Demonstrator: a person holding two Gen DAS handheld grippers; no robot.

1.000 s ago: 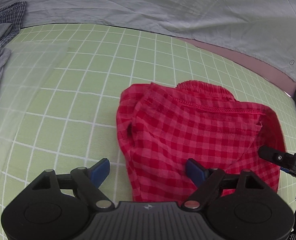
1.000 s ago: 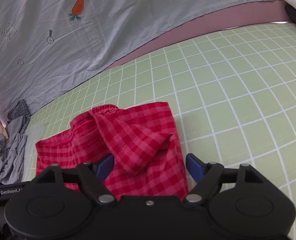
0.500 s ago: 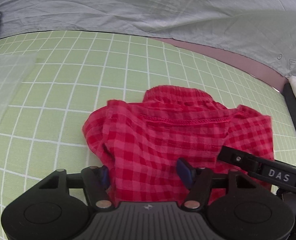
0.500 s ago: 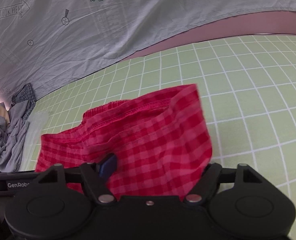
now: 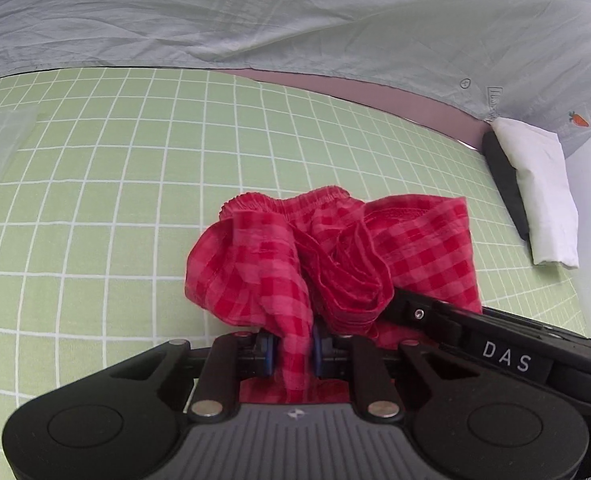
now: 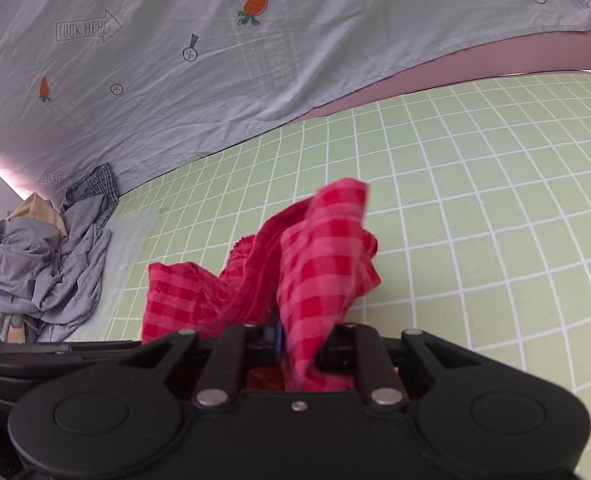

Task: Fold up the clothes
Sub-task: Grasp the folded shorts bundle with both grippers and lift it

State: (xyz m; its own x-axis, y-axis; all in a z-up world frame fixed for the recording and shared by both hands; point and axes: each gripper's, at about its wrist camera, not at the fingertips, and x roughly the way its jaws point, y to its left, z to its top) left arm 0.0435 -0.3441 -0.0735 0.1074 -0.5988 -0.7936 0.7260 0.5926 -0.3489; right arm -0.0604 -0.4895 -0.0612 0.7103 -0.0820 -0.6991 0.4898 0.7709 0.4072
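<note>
Garment: red checked shorts (image 5: 415, 248) with a gathered elastic waistband, bunched up and raised off the green gridded mat (image 5: 115, 200); in the right wrist view the cloth (image 6: 327, 256) is blurred and stands up in a peak.
Left tongs (image 5: 291, 354): jaws closing, a fold of the red fabric caught between the blue pads (image 5: 268, 354); the cloth is pressed from both sides.
Right tongs (image 6: 299, 344): jaws closing, another fold of the same shorts pinched between them; one blue pad (image 6: 275, 338) can be seen, the other is hidden by fabric.
Relation of the tongs: the right tool's black body marked "DAS" (image 5: 507, 356) is seen just beside the left tongs, against the bunched cloth.
Surface: a table covered by the gridded mat, with a pale translucent sheet (image 6: 127, 240) laid near the left edge.
Backdrop: a grey cloth (image 6: 215, 60) printed with carrots and "LOOK HERE" arrows is hung behind the table.
Other laundry: a heap of grey clothes (image 6: 51, 268) with a checked piece on top, well apart from the shorts.
Far right: a folded white cloth (image 5: 543, 188) resting on a dark object (image 5: 503, 176).
</note>
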